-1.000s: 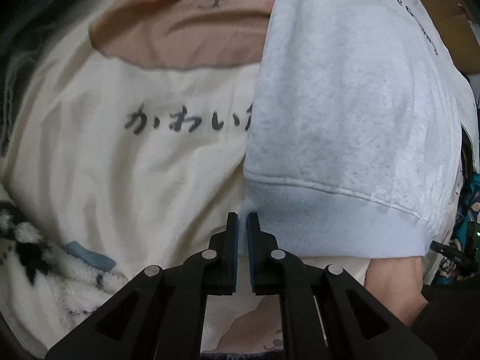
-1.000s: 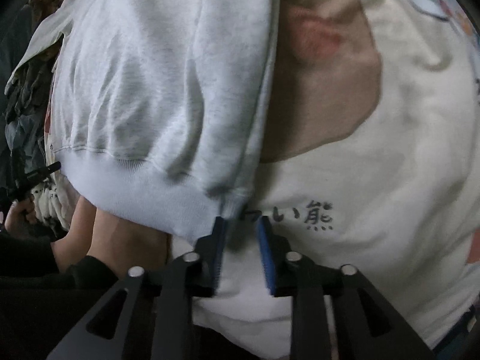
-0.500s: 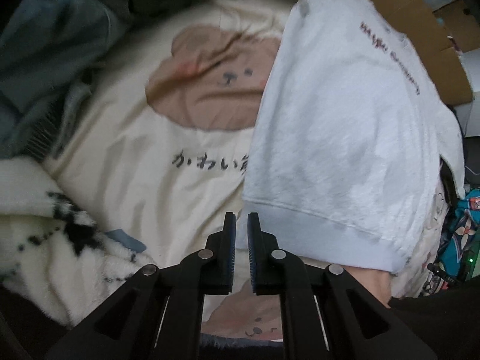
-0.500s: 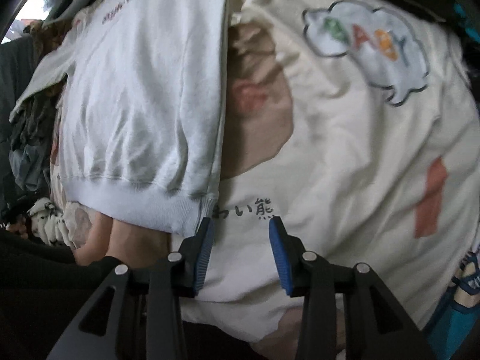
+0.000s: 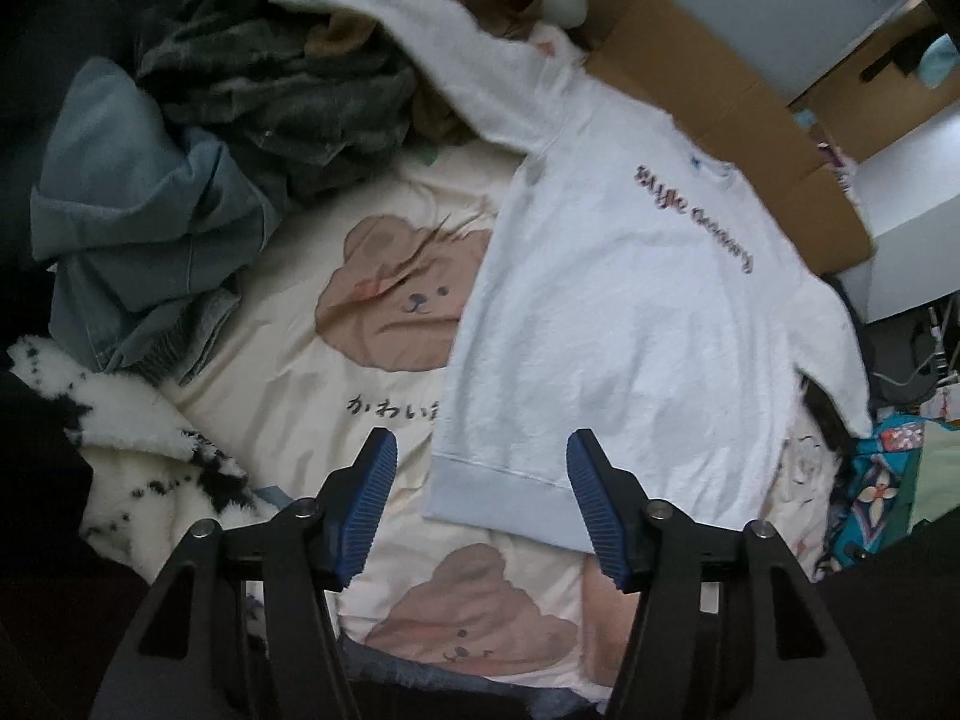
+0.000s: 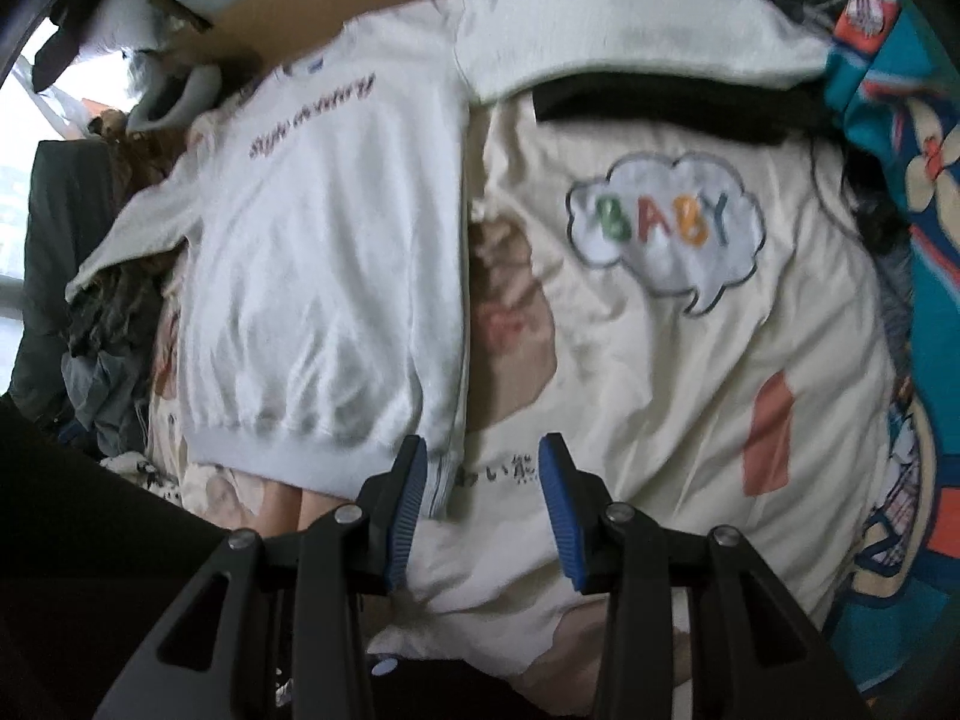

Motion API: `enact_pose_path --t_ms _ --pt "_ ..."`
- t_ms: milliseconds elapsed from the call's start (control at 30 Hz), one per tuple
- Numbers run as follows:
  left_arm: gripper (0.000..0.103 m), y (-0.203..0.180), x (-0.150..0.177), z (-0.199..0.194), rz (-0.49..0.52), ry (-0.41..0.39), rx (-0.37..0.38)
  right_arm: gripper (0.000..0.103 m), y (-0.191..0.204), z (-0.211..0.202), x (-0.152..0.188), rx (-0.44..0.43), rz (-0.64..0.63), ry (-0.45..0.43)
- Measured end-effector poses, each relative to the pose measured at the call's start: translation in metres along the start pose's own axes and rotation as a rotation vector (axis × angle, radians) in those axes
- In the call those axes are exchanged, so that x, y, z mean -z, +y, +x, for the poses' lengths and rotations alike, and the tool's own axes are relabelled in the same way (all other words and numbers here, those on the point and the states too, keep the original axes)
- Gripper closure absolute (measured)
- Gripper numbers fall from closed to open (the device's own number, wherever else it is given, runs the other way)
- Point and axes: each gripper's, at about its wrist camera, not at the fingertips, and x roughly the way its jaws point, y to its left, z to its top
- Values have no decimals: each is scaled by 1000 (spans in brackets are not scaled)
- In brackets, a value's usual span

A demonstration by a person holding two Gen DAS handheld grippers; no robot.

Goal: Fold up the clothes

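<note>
Both of your grippers hang clear above the white sweatshirt (image 5: 612,324), spread flat for folding: left gripper (image 5: 480,501) opening, right gripper (image 6: 480,501) parted, neither pinching anything.

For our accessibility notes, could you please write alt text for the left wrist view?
A white sweatshirt with dark red lettering lies spread flat on a cream bedspread printed with brown bears. The left gripper hangs above the hem, its jaws opening with nothing between them. Crumpled jeans and dark clothes are piled at upper left.
</note>
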Motion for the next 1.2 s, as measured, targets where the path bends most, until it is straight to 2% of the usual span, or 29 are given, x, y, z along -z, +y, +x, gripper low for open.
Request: enact_pose_path --t_ms 67,133,167,200,233,367,400,467,500,667,733,800,867,1200 --pt "43 -6 0 -12 9 -19 5 66 2 -11 -2 1 -1 -27" --pt "40 -12 0 -24 26 -42 6 59 3 -26 -5 2 2 -58" --pt "30 -16 0 -29 37 -53 3 50 3 -33 -6 3 2 -75" --pt "22 -20 1 -34 46 -65 2 46 4 -39 -7 3 2 -89" --pt "19 -23 1 -40 51 -76 9 41 5 -45 -7 2 2 -102" --pt "18 -33 0 -60 44 -109 38 32 10 -68 -8 1 -6 -142" --pt "18 -36 0 -64 43 -119 44 28 11 -72 -8 2 -9 -149" --pt "18 -44 0 -72 57 -133 51 11 13 -82 -9 1 -17 -169" --pt "18 -48 -1 -75 66 -139 54 9 14 -86 -9 0 -21 -182" --pt "18 -64 -4 -94 101 -163 60 1 16 -108 -12 4 -23 -229" --pt "18 -70 -7 -102 106 -177 73 1 18 -117 -14 1 -35 -248" --pt "7 -76 -11 -108 110 -190 87 1 21 -127 -17 4 -45 -269" --pt "3 -84 -16 -116 119 -200 96 1 24 -137 -19 6 -50 -297" --pt "2 -131 -37 -154 173 -253 136 1 34 -181 -31 9 -70 -405"
